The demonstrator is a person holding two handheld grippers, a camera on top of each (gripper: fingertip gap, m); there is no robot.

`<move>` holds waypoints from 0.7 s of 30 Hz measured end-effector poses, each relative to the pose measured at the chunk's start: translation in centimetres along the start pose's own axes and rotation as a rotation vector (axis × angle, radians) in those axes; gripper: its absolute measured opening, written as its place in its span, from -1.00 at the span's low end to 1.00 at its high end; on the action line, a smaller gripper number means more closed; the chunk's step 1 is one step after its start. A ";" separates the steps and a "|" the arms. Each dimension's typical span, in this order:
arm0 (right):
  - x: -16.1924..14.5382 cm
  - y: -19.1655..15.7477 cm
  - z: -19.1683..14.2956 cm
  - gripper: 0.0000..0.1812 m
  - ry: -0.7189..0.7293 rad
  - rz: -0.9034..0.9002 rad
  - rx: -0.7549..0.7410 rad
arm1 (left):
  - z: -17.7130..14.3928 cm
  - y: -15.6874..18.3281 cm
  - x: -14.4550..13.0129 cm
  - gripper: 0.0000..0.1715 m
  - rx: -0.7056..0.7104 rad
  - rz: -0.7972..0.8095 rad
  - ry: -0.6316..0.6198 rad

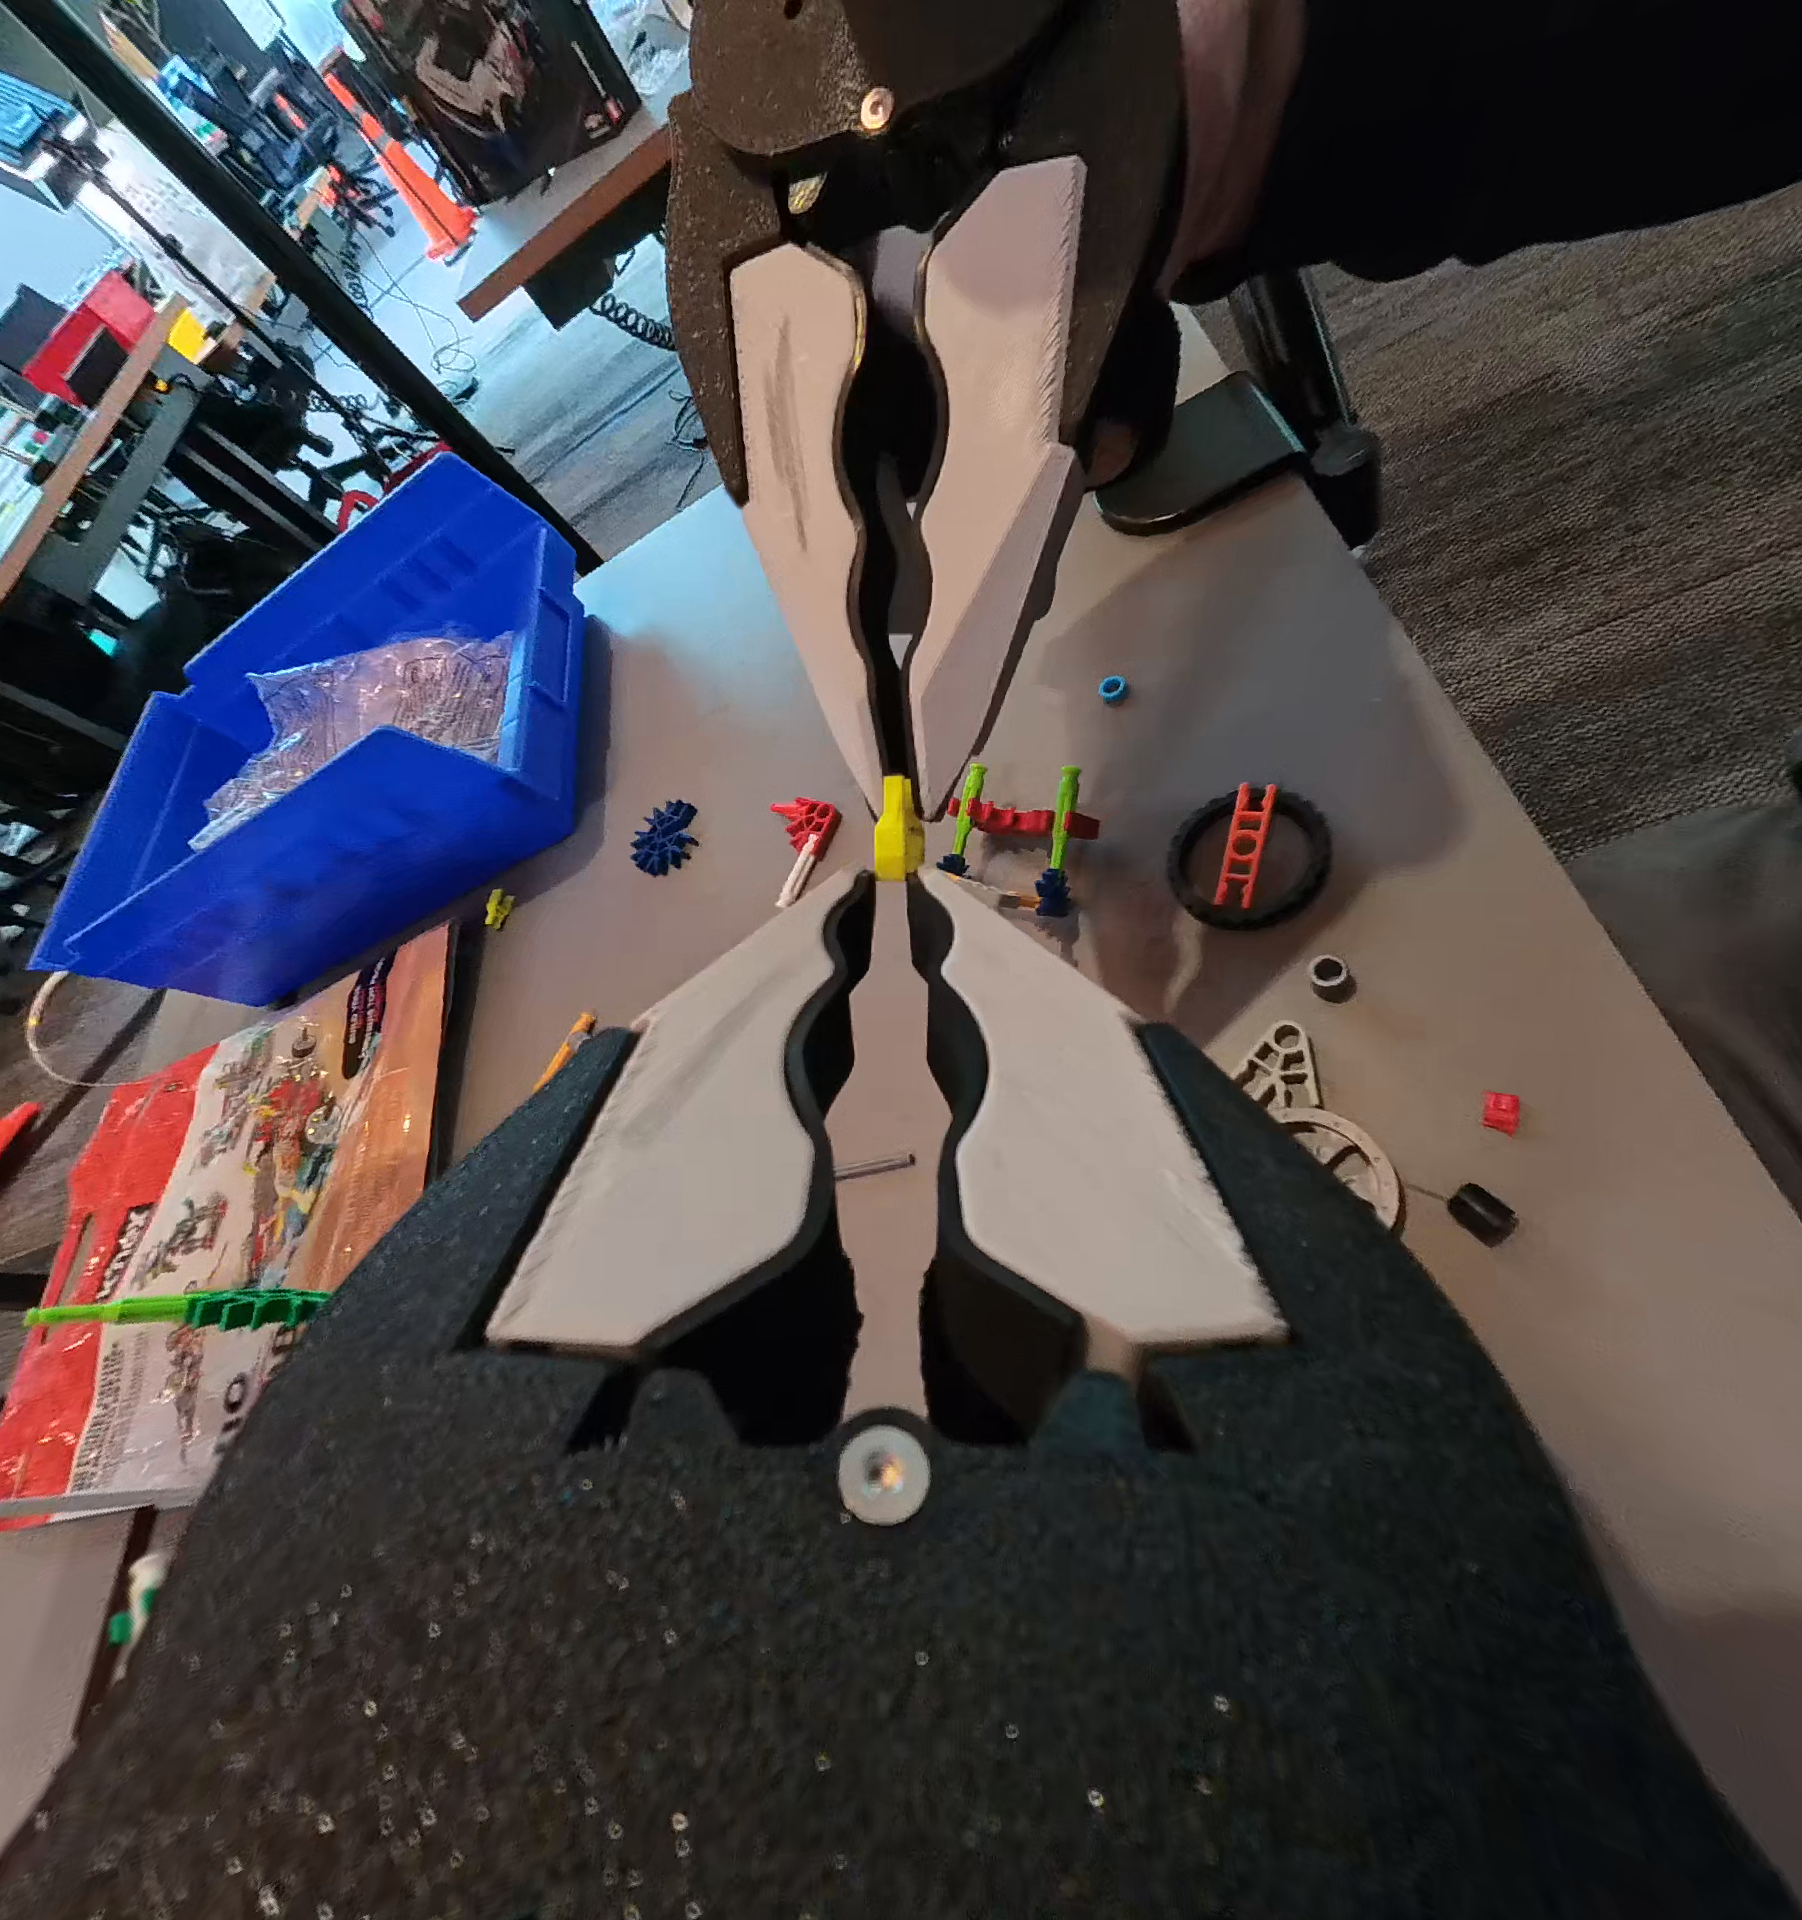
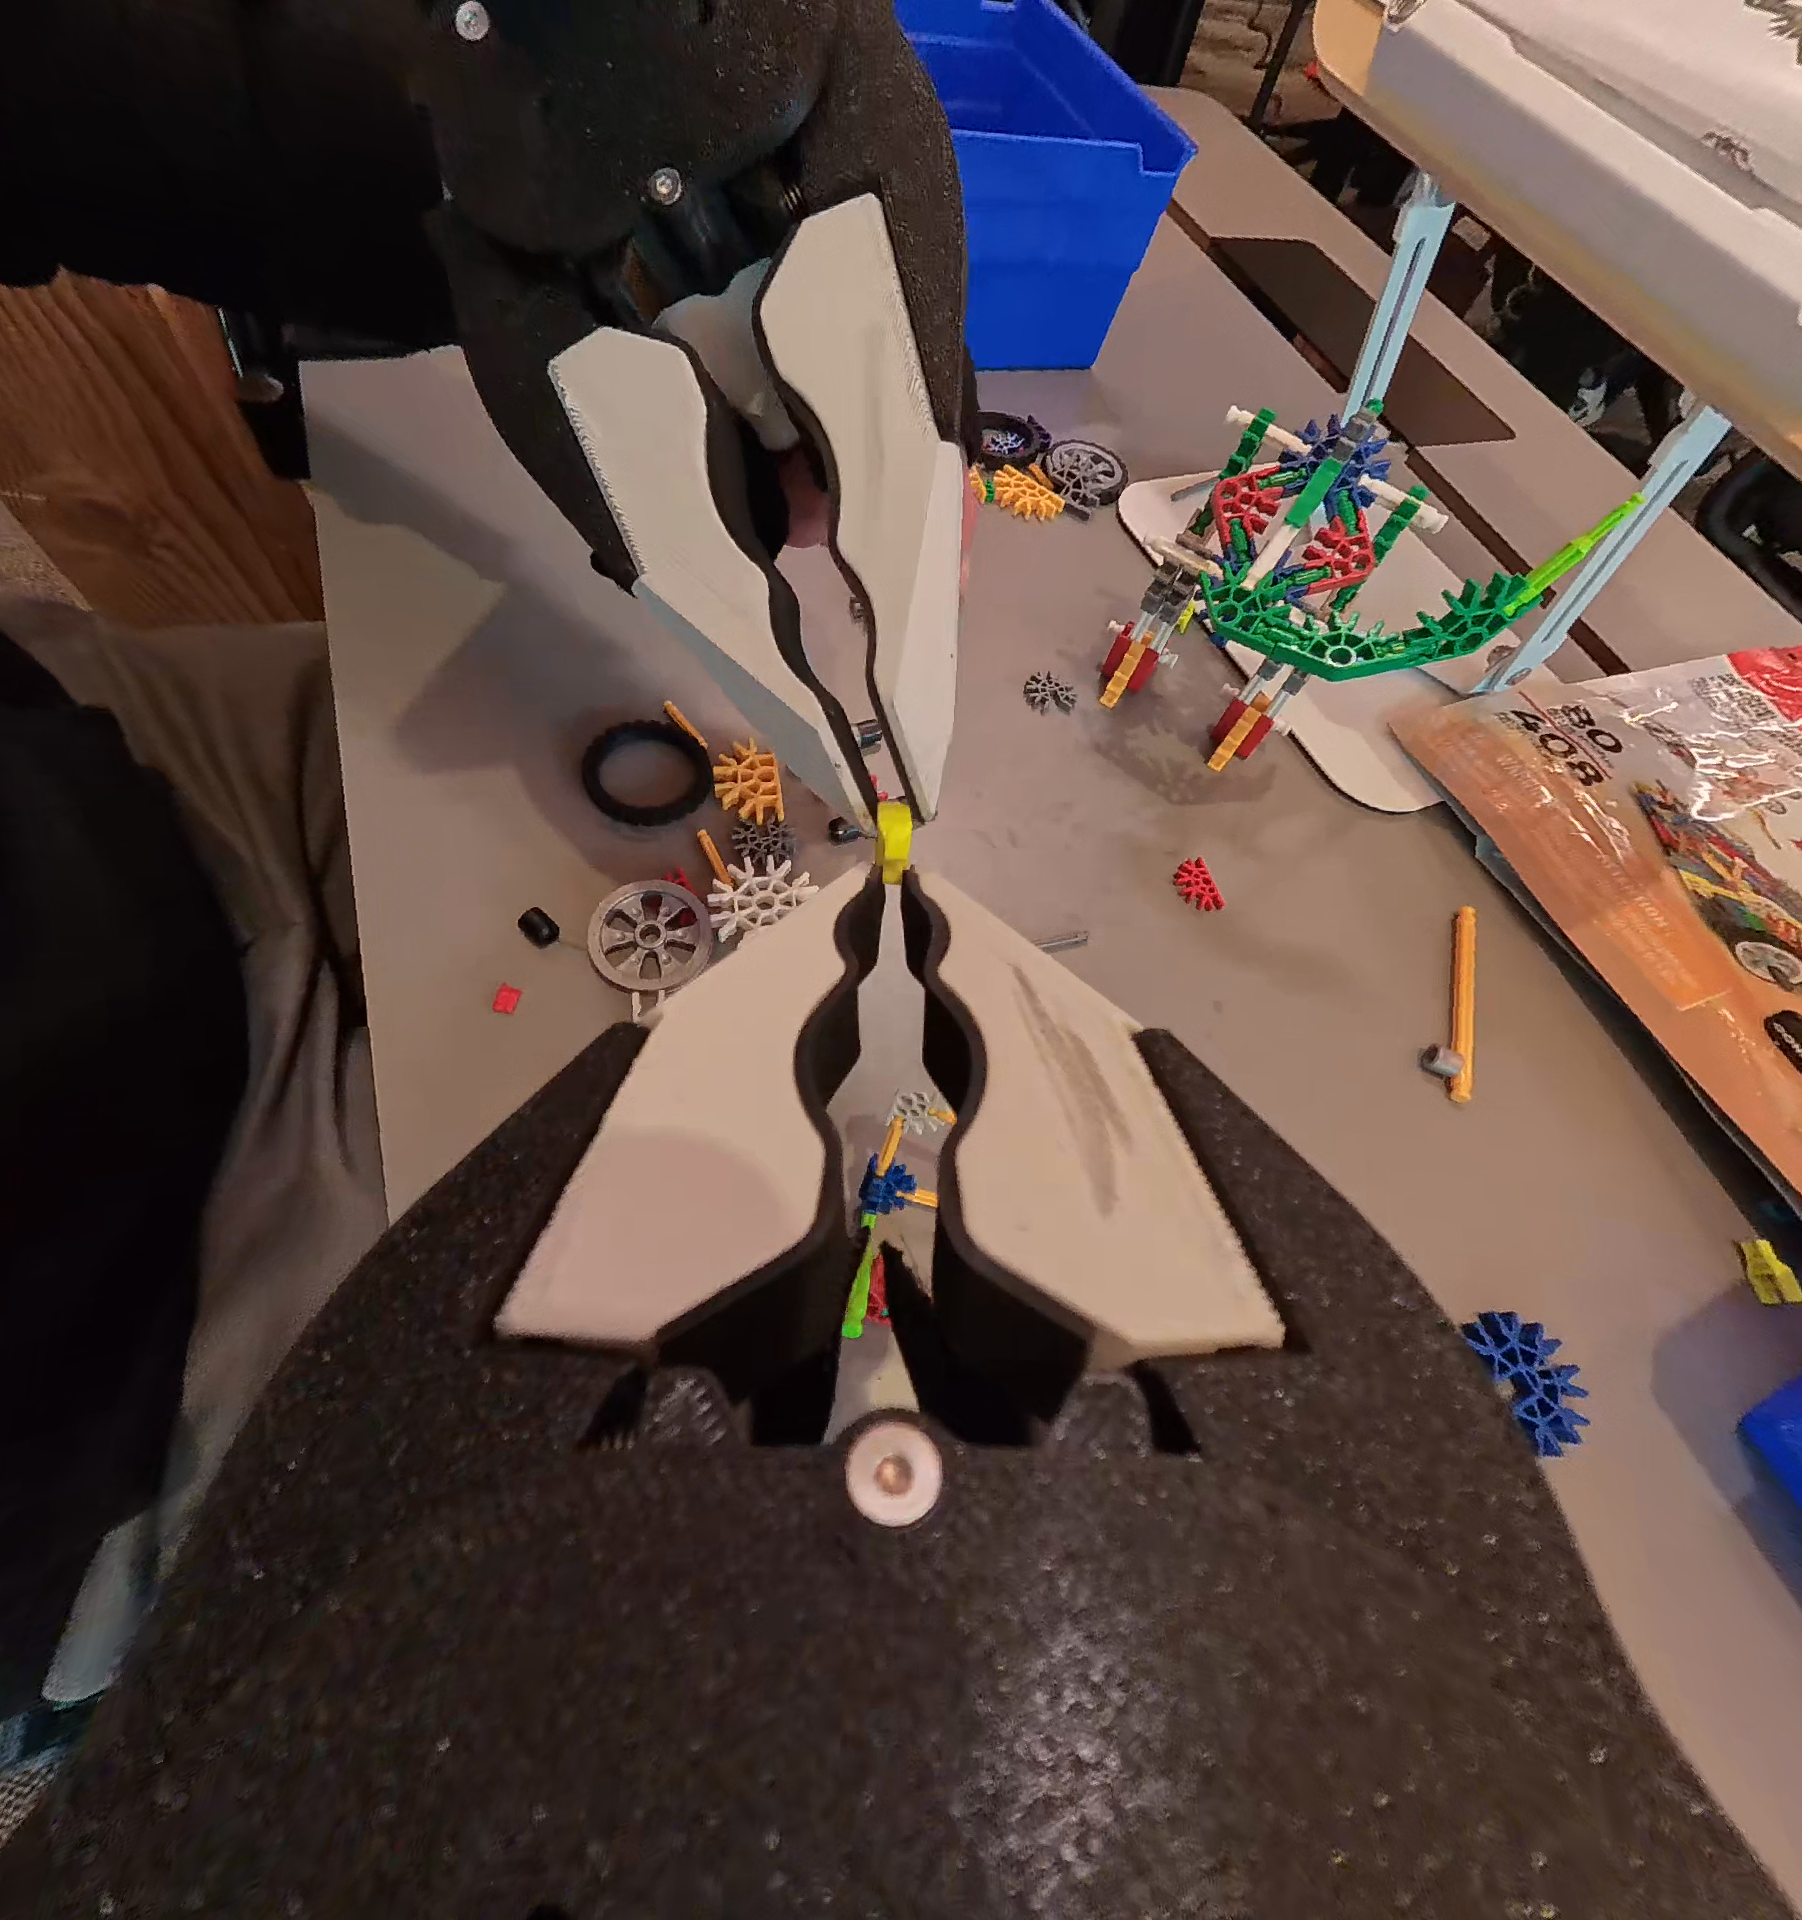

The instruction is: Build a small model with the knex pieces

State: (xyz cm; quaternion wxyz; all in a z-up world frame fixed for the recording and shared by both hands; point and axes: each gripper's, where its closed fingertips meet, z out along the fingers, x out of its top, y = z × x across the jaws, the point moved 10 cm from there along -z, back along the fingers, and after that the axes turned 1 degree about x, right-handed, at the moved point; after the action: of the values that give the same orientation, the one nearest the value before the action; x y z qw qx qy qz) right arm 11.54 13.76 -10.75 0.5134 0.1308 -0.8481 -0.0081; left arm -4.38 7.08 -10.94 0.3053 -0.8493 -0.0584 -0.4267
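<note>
- Yellow plastic connector (image 1: 898,837) – a small toy building piece held in the air above the grey table (image 1: 1292,644), gripped from both ends.
- Left gripper (image 1: 889,879) – jaws pressed in on the near end of the yellow connector; grey fingers (image 1: 741,1122) in a black foam body.
- Right gripper (image 1: 905,800) – comes in from the far side, tip to tip with the left one, jaws pinching the other end of the same piece.
- Blue bin (image 1: 357,790) – to the left on the table, with a crumpled clear bag (image 1: 388,717) inside.
- Printed packet (image 1: 242,1174) – red and orange, lying flat near the bin.
- Black tyre (image 1: 1248,856) – on the table to the right, a red ladder piece (image 1: 1248,844) resting across it.
- Toy model (image 2: 1333,582) – green, red, blue and white rods, standing on a white card well apart from the grippers.
- Loose pieces – blue snowflake connector (image 1: 665,837), grey spoked wheel (image 2: 652,932), orange rod (image 2: 1461,1003).
</note>
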 end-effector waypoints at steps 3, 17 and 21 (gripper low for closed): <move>-0.1 0.0 0.1 -0.98 -0.005 -0.007 0.016 | 0.0 -0.1 -0.1 -0.93 -0.022 -0.055 0.039; -1.3 0.6 -1.3 -0.48 -0.092 0.076 -0.037 | 0.1 -0.5 -1.4 -0.96 -0.078 -0.095 -0.021; -4.1 0.2 -1.0 -0.25 -0.278 0.106 -0.076 | 0.9 -0.4 -3.1 -0.95 -0.116 -0.107 -0.128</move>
State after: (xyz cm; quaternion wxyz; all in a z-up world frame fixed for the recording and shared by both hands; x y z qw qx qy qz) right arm 14.15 15.02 -13.80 0.3952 0.0641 -0.9158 -0.0312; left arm -5.80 8.43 -13.51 0.2278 -0.8867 -0.0981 -0.3901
